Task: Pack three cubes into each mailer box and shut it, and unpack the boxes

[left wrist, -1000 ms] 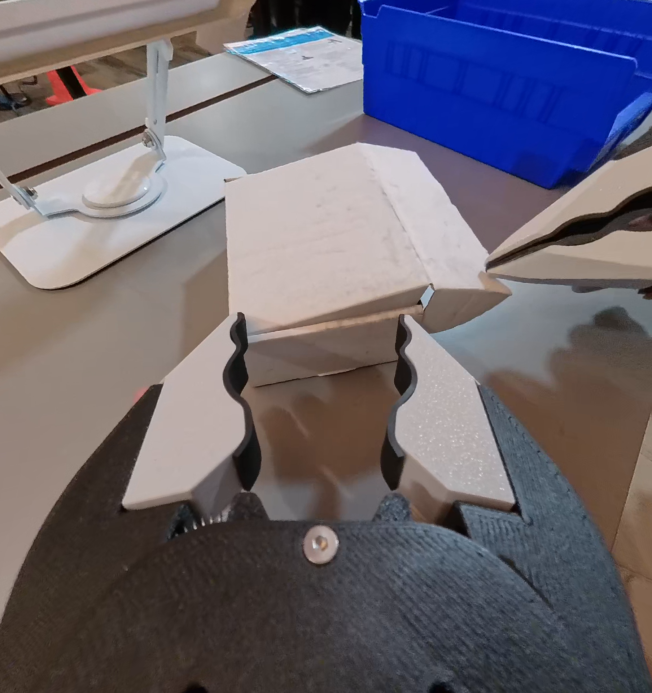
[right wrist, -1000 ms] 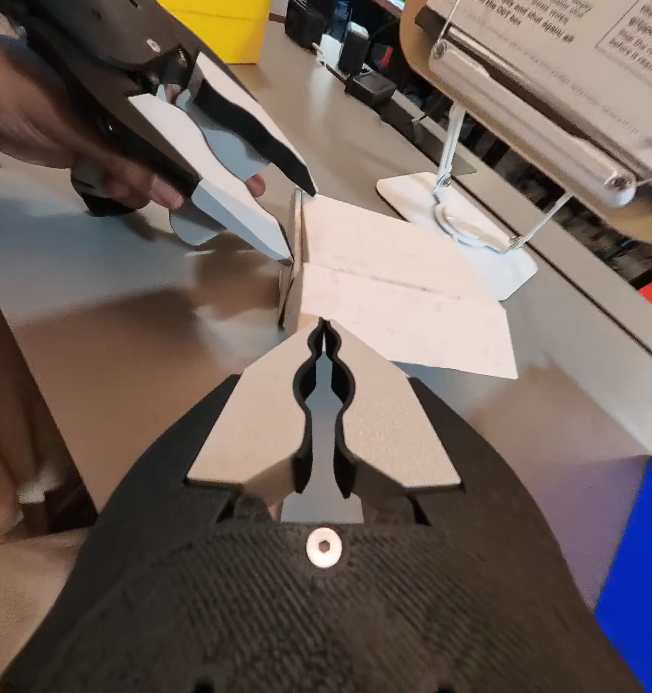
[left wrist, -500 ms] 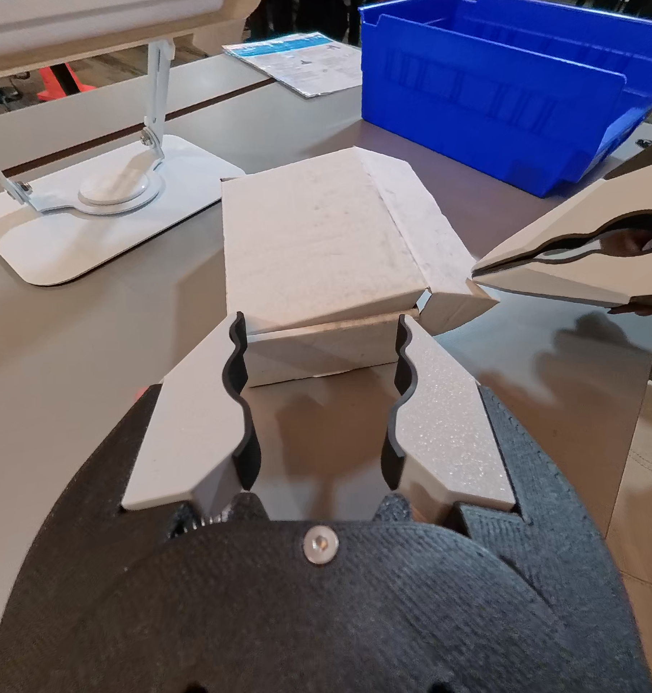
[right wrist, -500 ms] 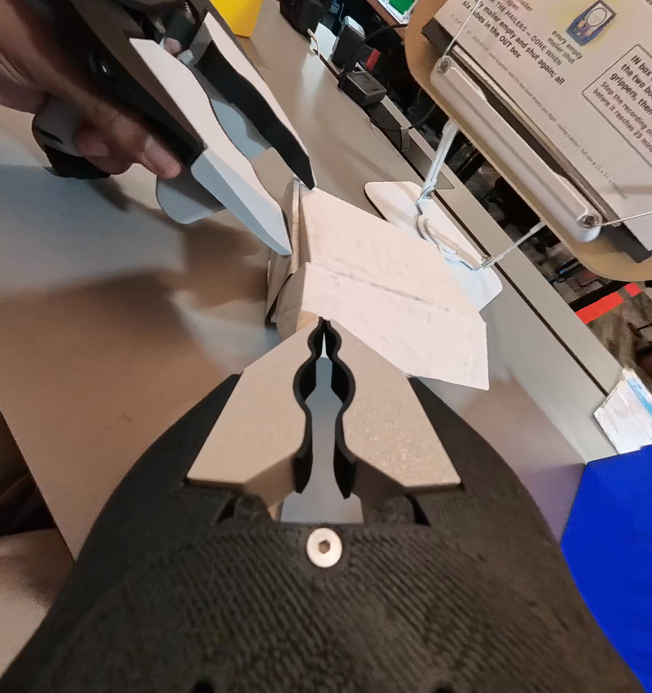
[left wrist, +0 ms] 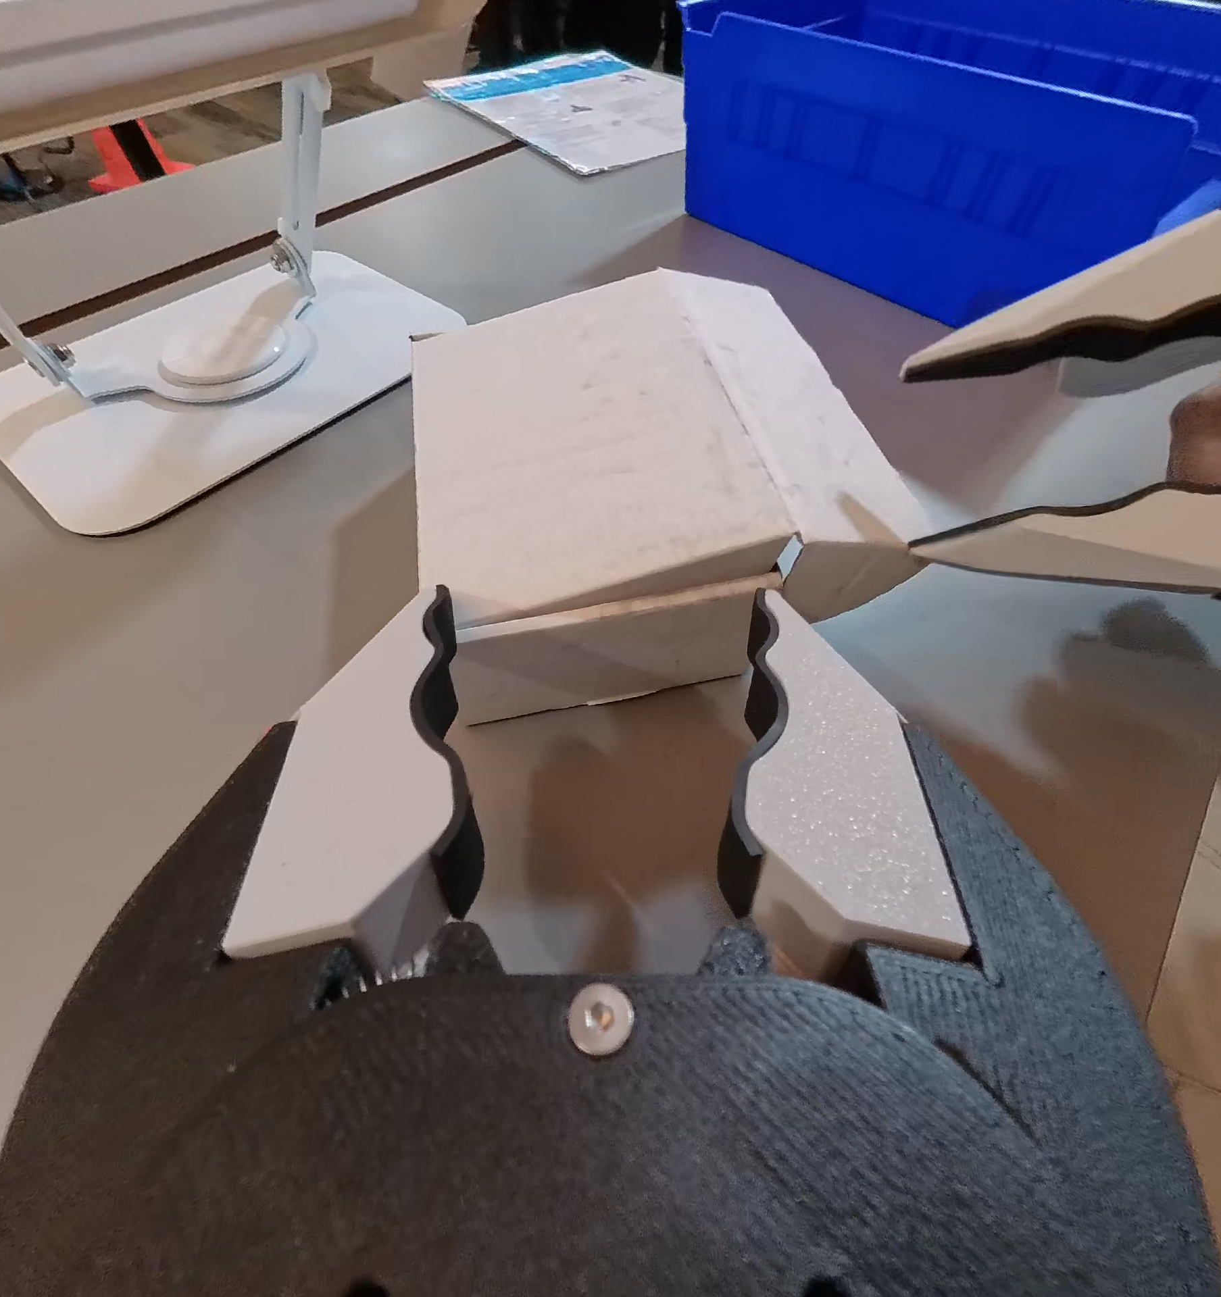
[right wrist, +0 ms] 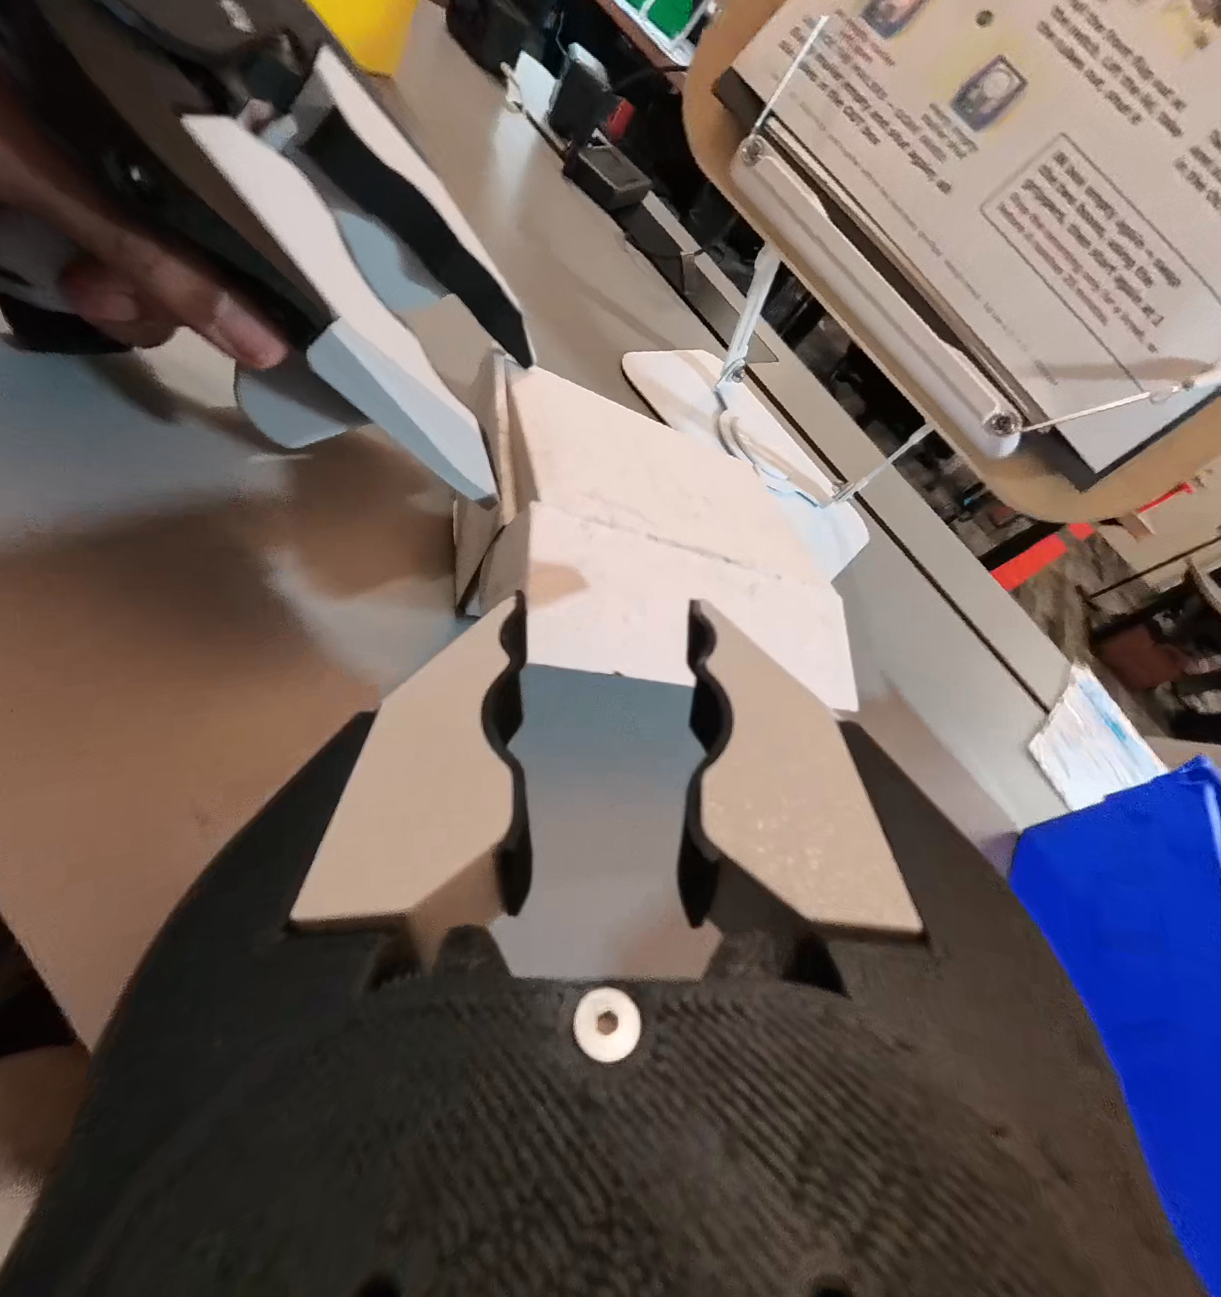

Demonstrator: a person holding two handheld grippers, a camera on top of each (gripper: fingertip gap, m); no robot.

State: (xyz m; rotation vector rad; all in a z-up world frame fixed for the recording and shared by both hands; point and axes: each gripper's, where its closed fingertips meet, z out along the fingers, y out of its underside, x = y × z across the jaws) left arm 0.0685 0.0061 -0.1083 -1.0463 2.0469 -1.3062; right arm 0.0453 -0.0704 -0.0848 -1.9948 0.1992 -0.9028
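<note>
A white mailer box (left wrist: pixel 579 449) sits on the grey table. Its lid is slightly raised and its front flap (left wrist: pixel 804 435) sticks out to the right. No cubes show. My left gripper (left wrist: pixel 600 610) is open, with its fingertips on either side of the box's near end wall. My right gripper (right wrist: pixel 607 610) is open, with its tips at the flap (right wrist: pixel 663 617). In the left wrist view my right gripper (left wrist: pixel 906 460) comes in from the right and its lower fingertip touches the flap's corner. The right wrist view shows the box (right wrist: pixel 628 456) and my left gripper (right wrist: pixel 505 428) at its far end.
A blue bin (left wrist: pixel 944 154) stands behind the box on the right and also shows in the right wrist view (right wrist: pixel 1141 982). A white stand base (left wrist: pixel 172 393) holds an instruction board (right wrist: pixel 1014 210). A paper sheet (left wrist: pixel 572 105) lies at the back. The table edge runs close on the right.
My right gripper was shut at the flap and has now opened. The left gripper and the box have hardly moved.
</note>
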